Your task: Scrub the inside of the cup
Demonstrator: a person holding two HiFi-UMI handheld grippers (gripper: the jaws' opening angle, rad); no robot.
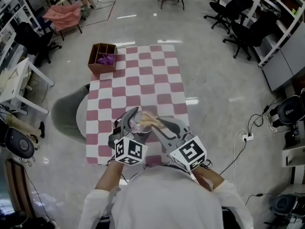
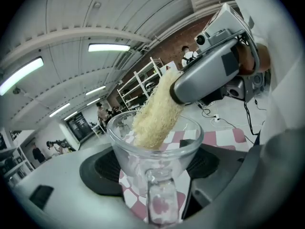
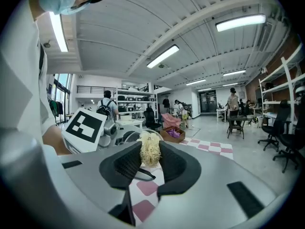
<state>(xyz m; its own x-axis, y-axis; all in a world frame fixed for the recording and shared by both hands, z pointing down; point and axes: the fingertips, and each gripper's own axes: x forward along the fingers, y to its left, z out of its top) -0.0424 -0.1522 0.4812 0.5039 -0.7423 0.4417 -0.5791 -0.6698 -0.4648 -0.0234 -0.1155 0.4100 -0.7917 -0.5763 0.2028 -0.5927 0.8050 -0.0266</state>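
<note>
A clear glass cup (image 2: 155,147) with a handle is clamped between the jaws of my left gripper (image 2: 157,168), held up above the checkered table. A pale yellow loofah scrubber (image 2: 157,109) pokes down into the cup's mouth; my right gripper (image 3: 148,162) is shut on the scrubber (image 3: 149,149). In the head view the cup (image 1: 139,122) sits between the left gripper (image 1: 127,128) and right gripper (image 1: 159,128), both close to my body, with the scrubber (image 1: 148,120) at its rim.
A pink-and-white checkered cloth (image 1: 138,94) covers the table. A brown compartment box (image 1: 103,58) with purple items stands at its far left corner. Office chairs (image 1: 240,27), white shelving (image 1: 14,80) and floor cables (image 1: 248,132) surround the table.
</note>
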